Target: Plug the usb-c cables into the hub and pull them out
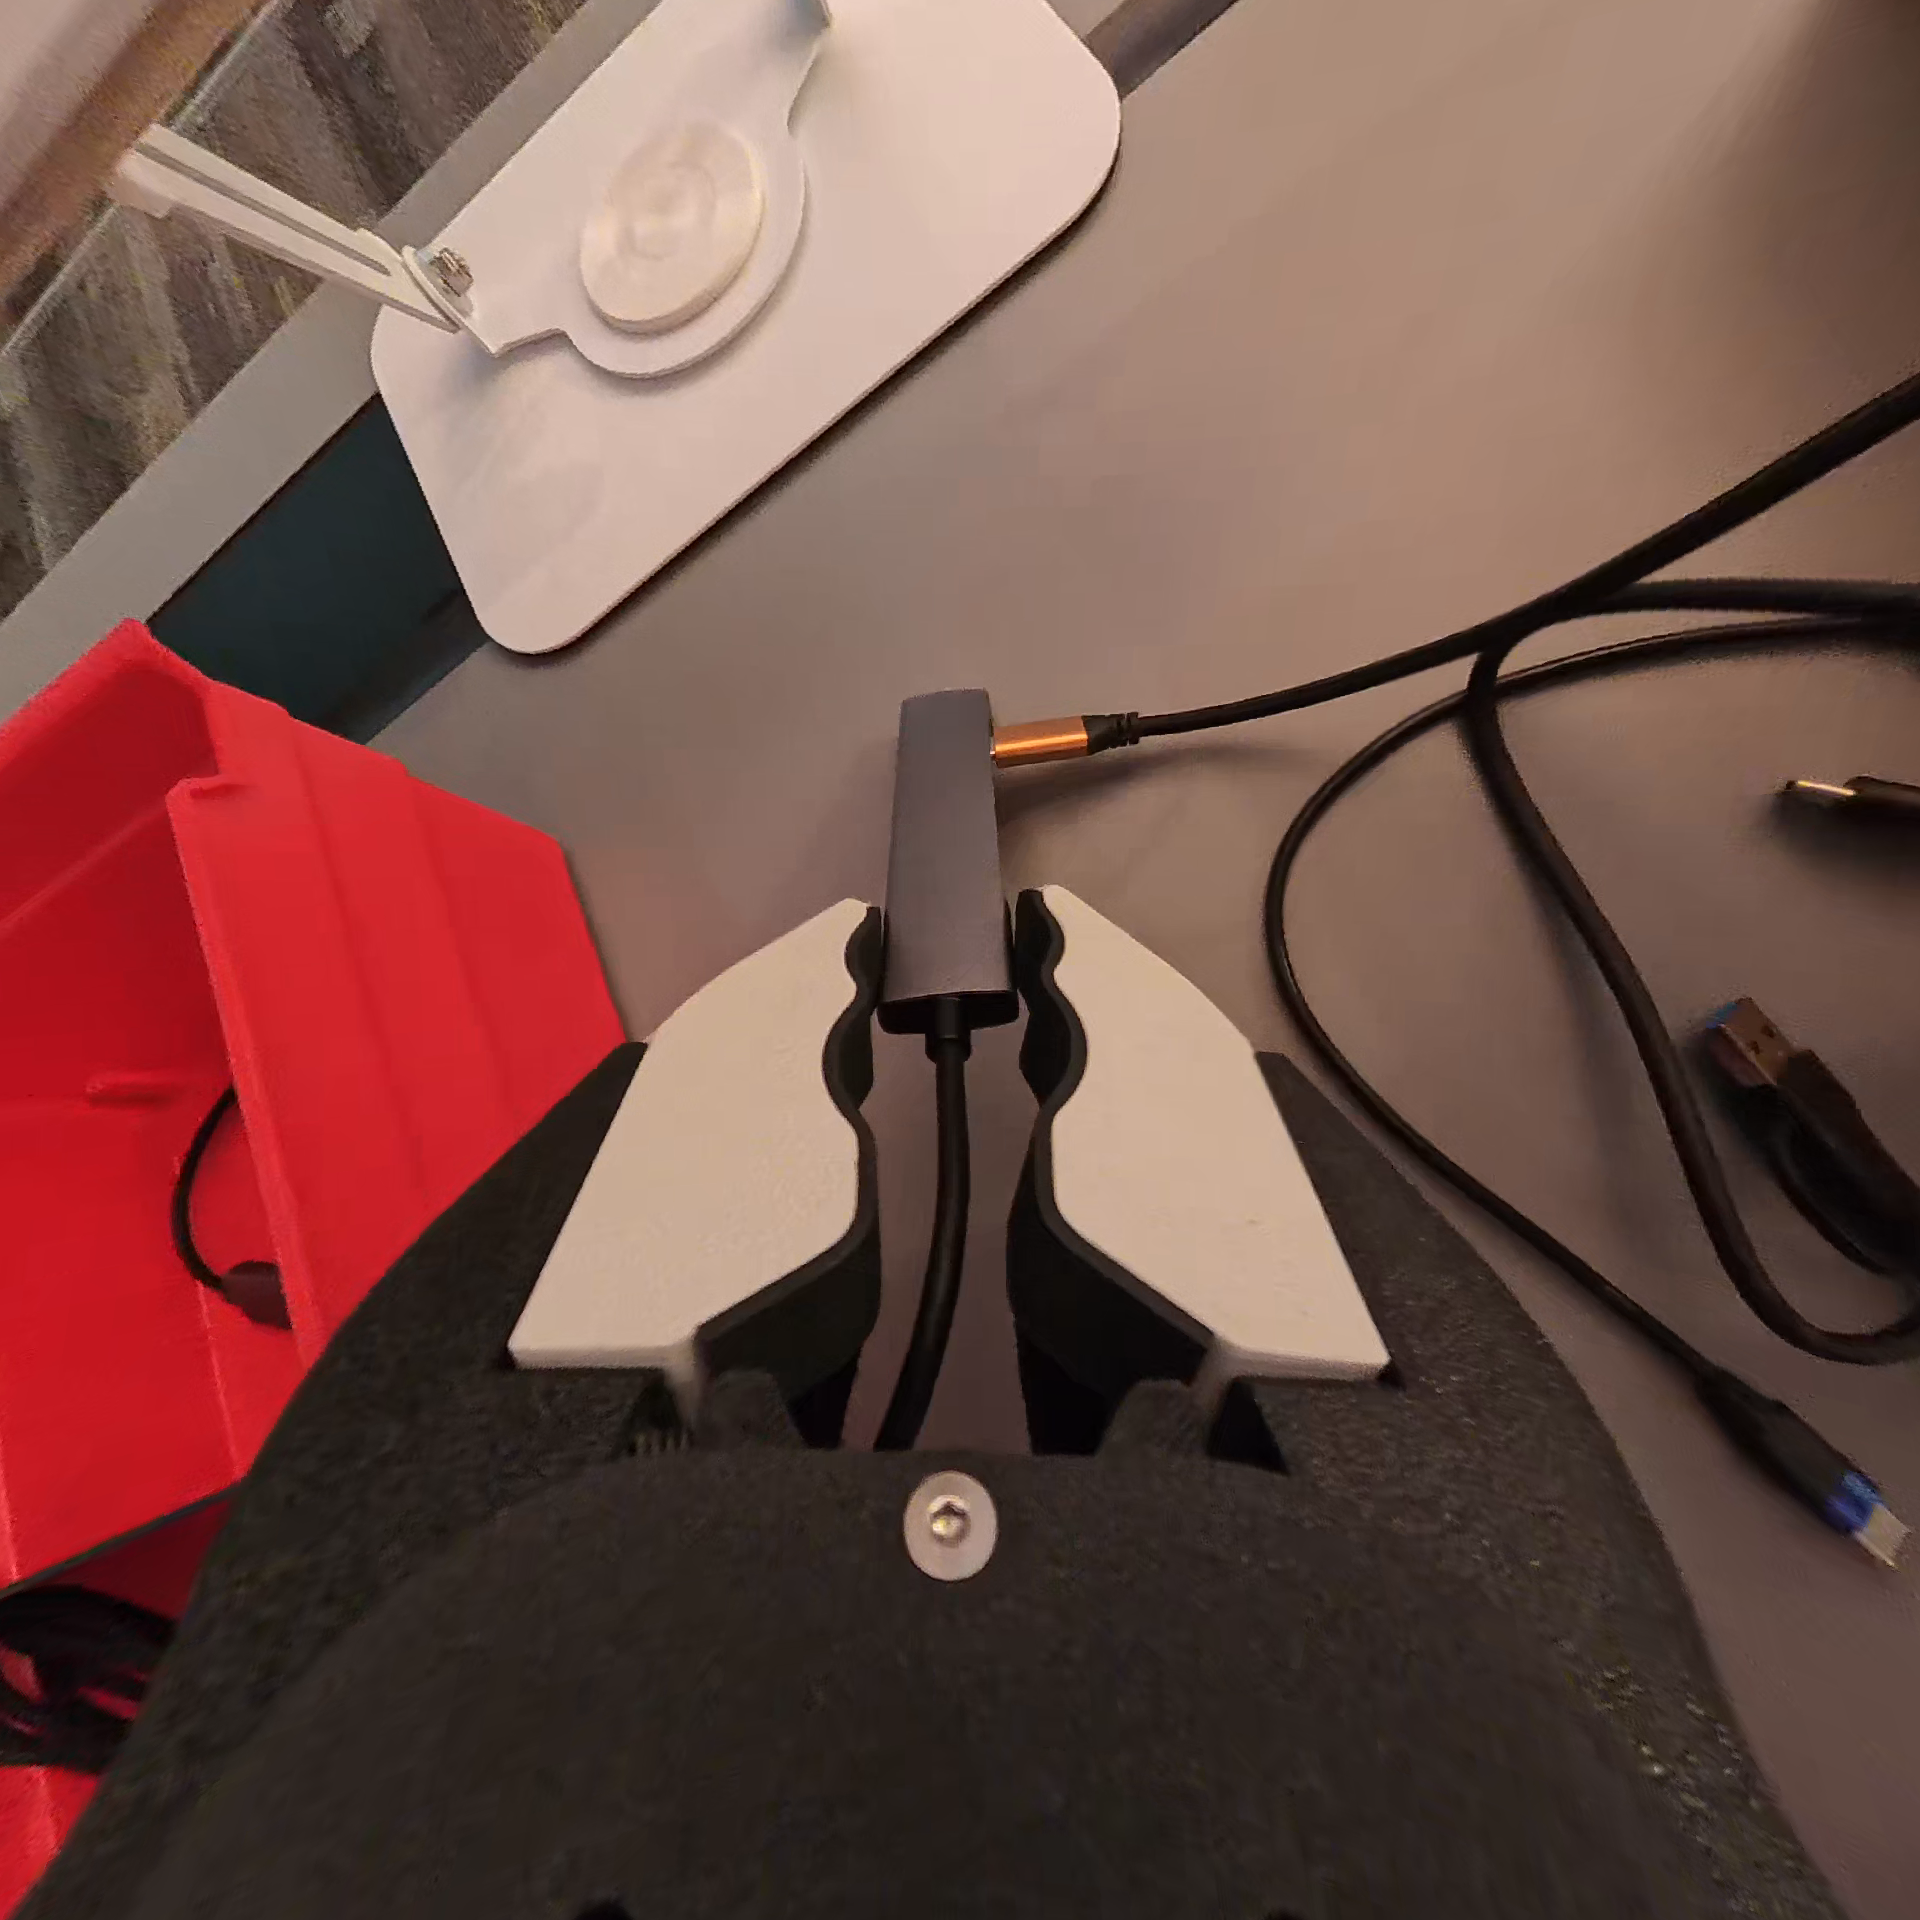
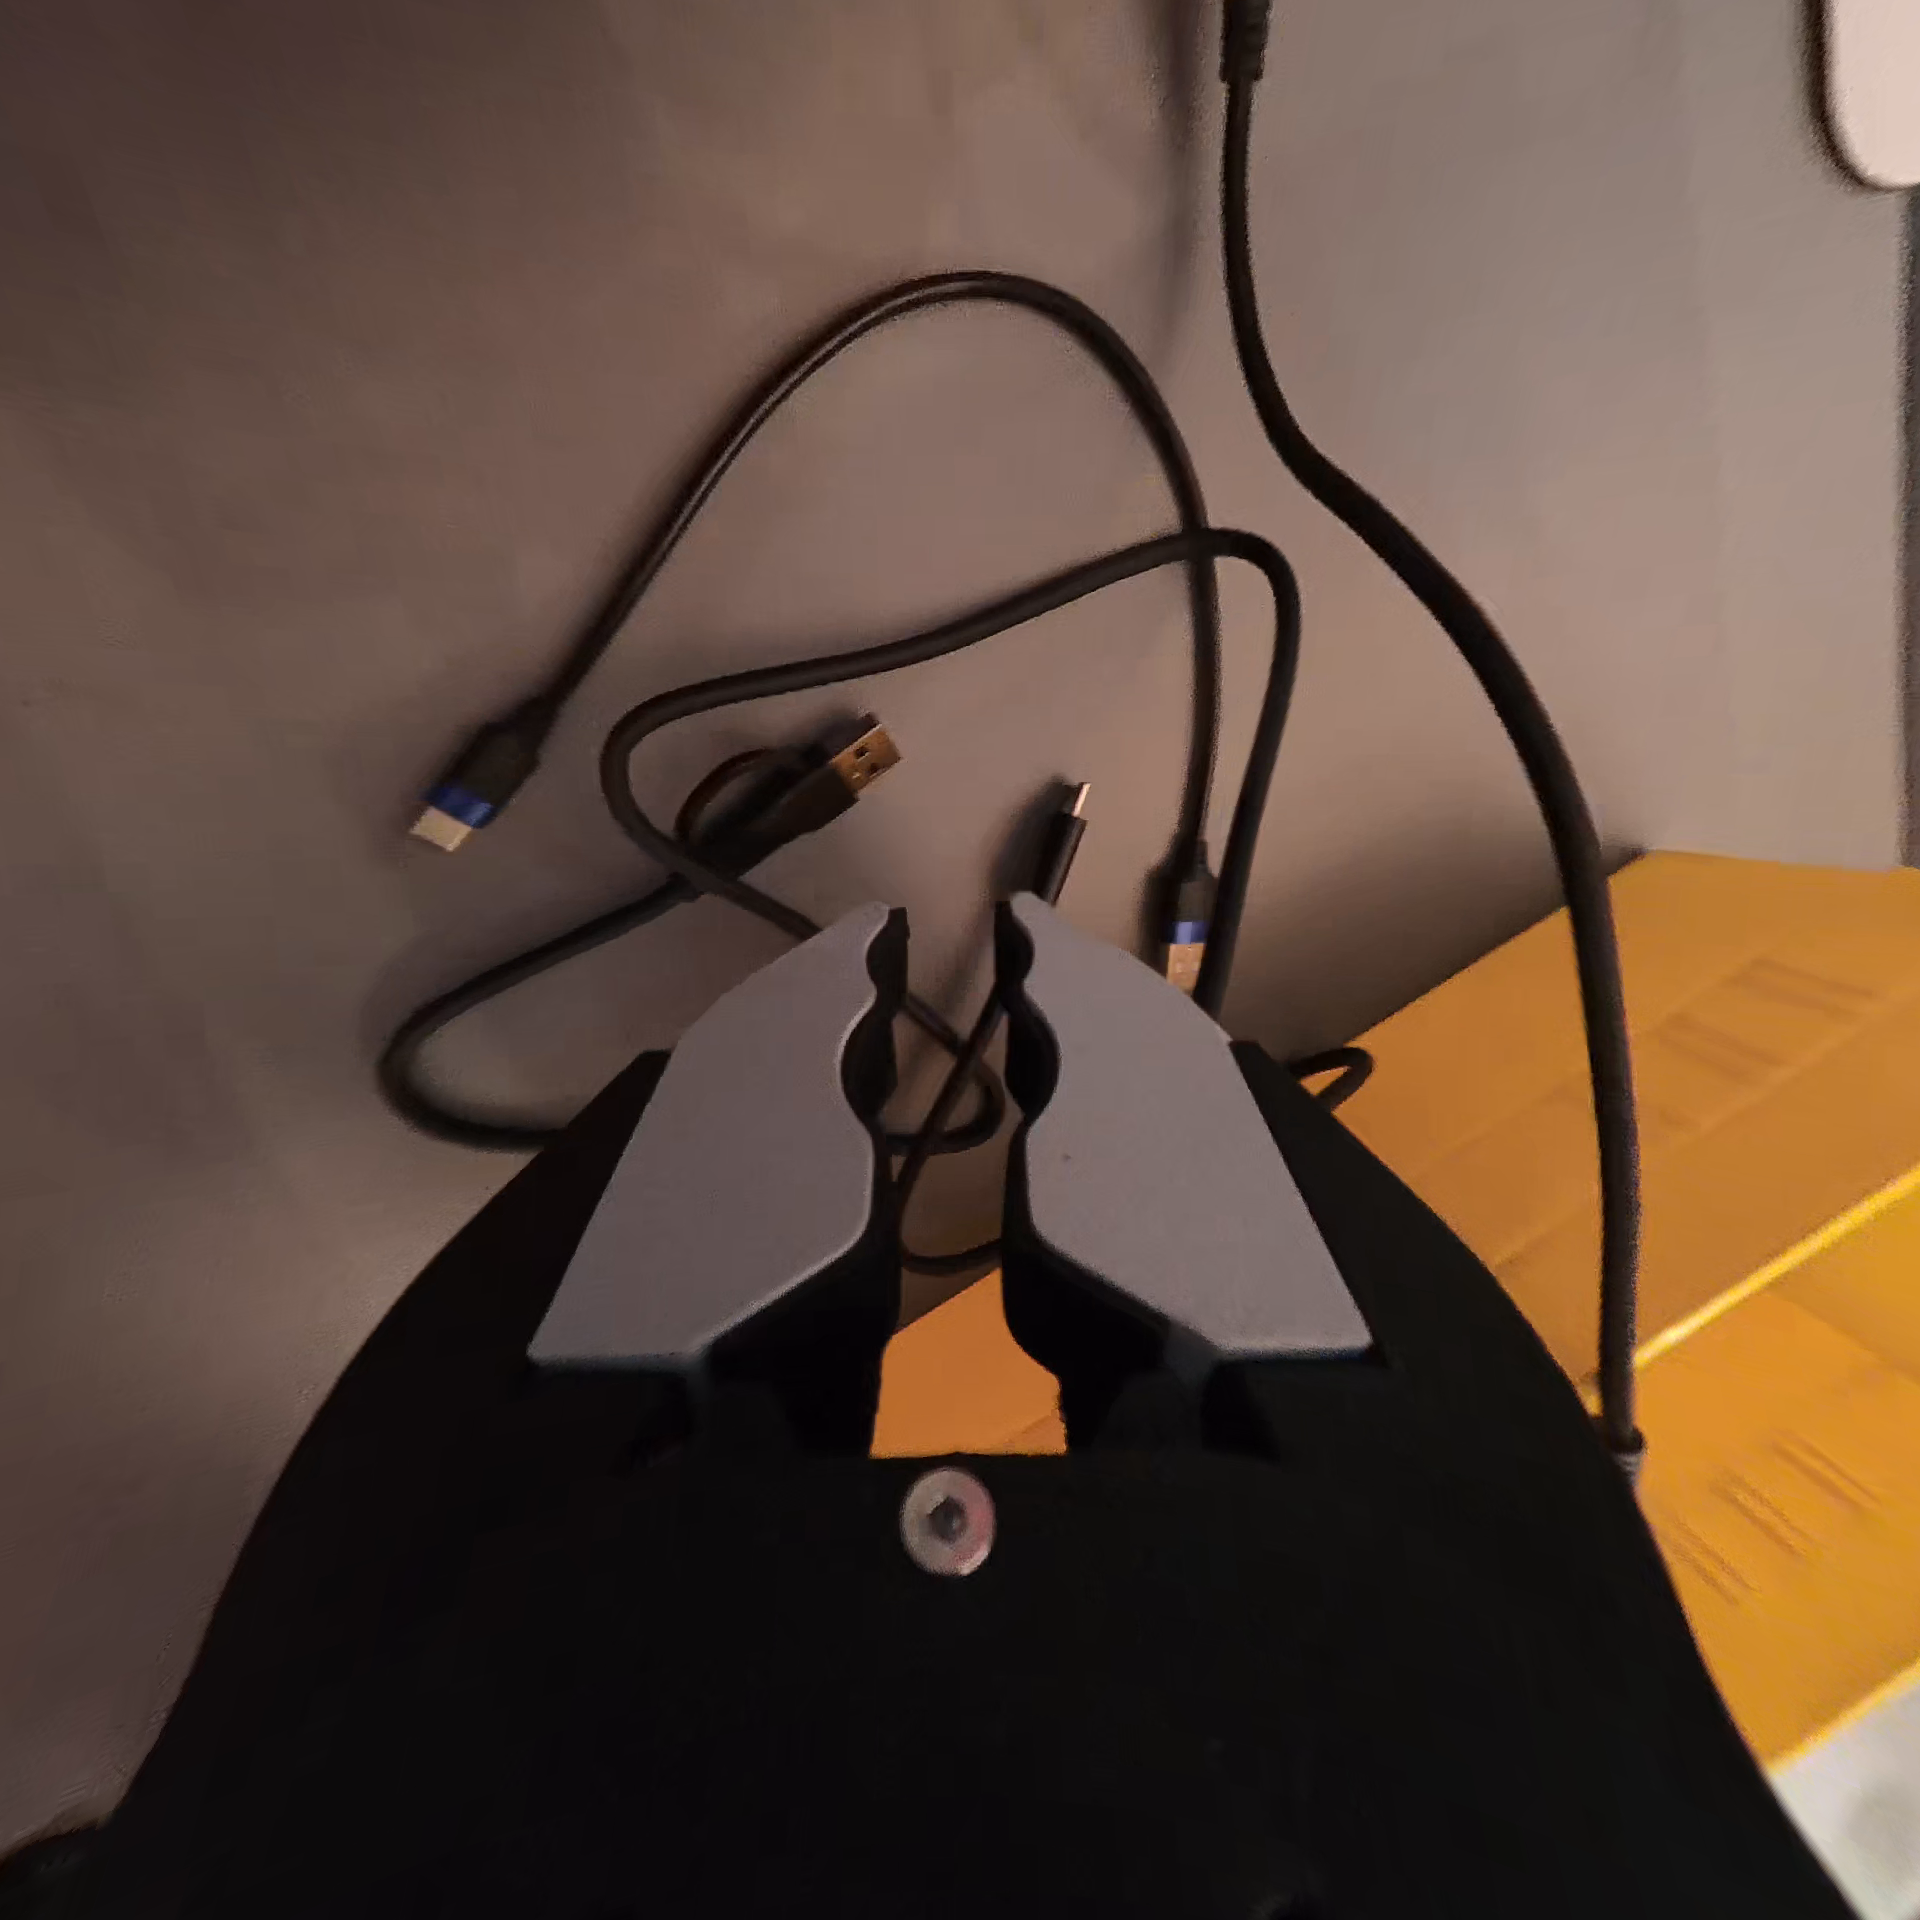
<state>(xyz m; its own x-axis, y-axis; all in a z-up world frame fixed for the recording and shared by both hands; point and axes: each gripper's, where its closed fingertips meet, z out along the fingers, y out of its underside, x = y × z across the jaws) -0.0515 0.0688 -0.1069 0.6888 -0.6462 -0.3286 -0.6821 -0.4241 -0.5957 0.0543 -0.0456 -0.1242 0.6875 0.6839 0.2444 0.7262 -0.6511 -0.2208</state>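
Grey surface (image 1: 1351,364) carries everything; at far left of it sits a white lamp base (image 1: 644,343), with a red bin (image 1: 260,935) at near left in the left wrist view and a yellow box (image 2: 1662,1195) at near right in the right wrist view. Left gripper (image 1: 943,940) is pinching the near end of the dark grey hub (image 1: 940,862), fingers pressed against both of its long sides; the hub's own black lead (image 1: 940,1195) runs back between the fingers toward the camera. Hub lies lengthwise, pointing away, roughly mid-surface. One cable with a copper-coloured plug (image 1: 1044,740) is seated in the hub's far right side, its black cord trailing off right. Right gripper (image 2: 951,925) is slightly spread and holds nothing; a thin black cord crosses the gap between its fingers but is not clamped, as far as visible. Just beyond its right fingertip lies a loose usb-c plug (image 2: 1060,842), tip pointing away. Further off, left to right: a blue-banded plug (image 2: 468,805), a flat usb-a plug (image 2: 852,774), and a second blue-banded plug (image 2: 1184,925), all unplugged among tangled black loops. Judgement: one insertion looks done; the loose usb-c plug is the likely next pick, so remaining insertions and all the pull-outs appear still to do. Whether the seated plug is fully home cannot be told.
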